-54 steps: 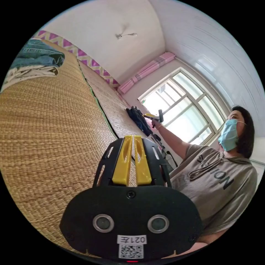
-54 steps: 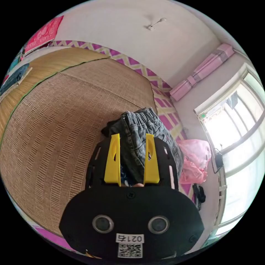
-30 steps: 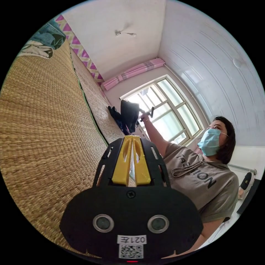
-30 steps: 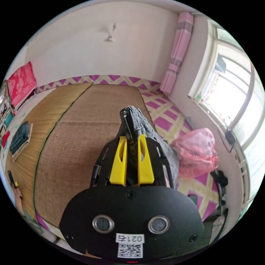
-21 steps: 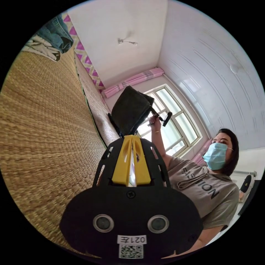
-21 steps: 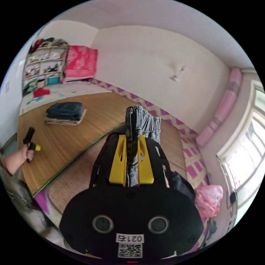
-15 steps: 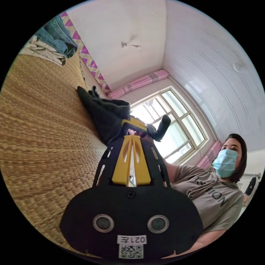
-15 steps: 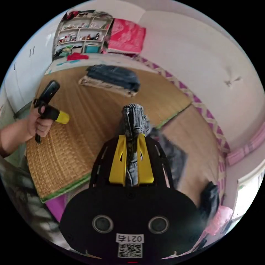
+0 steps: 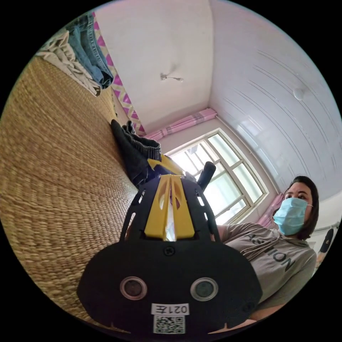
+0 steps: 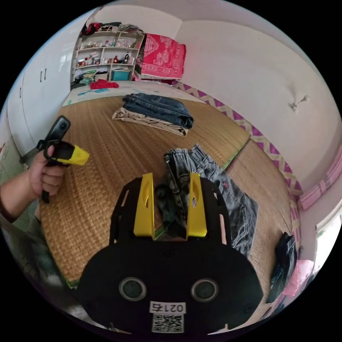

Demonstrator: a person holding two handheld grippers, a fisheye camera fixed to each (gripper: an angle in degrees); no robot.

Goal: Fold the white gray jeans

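Note:
The grey jeans (image 10: 217, 185) lie crumpled on the woven mat (image 10: 107, 160), waistband (image 10: 180, 156) toward the far side. My right gripper (image 10: 171, 176) hovers right over them, jaws open, with a bunch of the fabric showing between them but not pinched. In the left gripper view the jeans (image 9: 133, 153) appear as a dark heap on the mat (image 9: 60, 171), with the right gripper (image 9: 162, 165) at them. My left gripper (image 9: 170, 177) is shut on nothing, held low beside the mat; a hand holds it (image 10: 66, 151) off to the jeans' left.
A folded stack of blue and beige clothes (image 10: 156, 110) rests farther back on the mat. A dark garment (image 10: 285, 260) and a pink bag (image 10: 299, 278) lie near the window side. Shelves (image 10: 103, 53) stand at the far wall. The person (image 9: 281, 245) is beside the mat.
The right gripper closed on the jeans by the window, carried them across to the mat, laid them down and opened. The left gripper stayed shut, only tilting.

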